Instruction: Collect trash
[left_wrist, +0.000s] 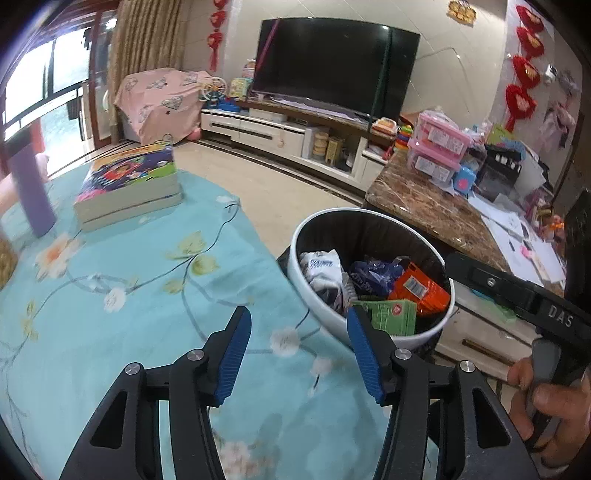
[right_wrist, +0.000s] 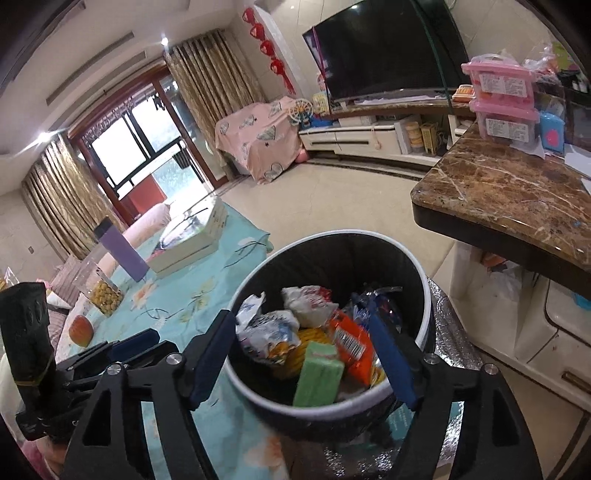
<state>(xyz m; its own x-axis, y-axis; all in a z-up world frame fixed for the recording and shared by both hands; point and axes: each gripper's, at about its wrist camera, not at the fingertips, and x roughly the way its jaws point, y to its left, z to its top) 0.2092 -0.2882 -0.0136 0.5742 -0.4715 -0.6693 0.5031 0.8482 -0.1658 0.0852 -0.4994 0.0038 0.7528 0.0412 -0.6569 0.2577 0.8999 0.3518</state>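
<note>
Living room: TV (left_wrist: 334, 66) on the far wall, marble counter (right_wrist: 509, 199) on the right, table under a teal floral cloth (left_wrist: 129, 295) in front. On the cloth: book stack (left_wrist: 129, 184), purple bottle (left_wrist: 31, 192), jar of yellow balls (right_wrist: 105, 295), an orange fruit (right_wrist: 81, 330).

Bin (right_wrist: 421, 275), white rim and black liner, sits just off the table edge, between table and counter. Trash is inside it: green box (right_wrist: 319, 373), orange wrapper (right_wrist: 351, 343), white wrappers (right_wrist: 269, 325), blue wrapper (left_wrist: 373, 275).

Left gripper (left_wrist: 299, 354): jaws apart, nothing between them, over the cloth just beside the bin rim.

Right gripper (right_wrist: 303, 365): jaws wide apart, holding nothing, above the bin opening. From the left wrist cam, a hand (left_wrist: 550, 402) grips its handle.
</note>
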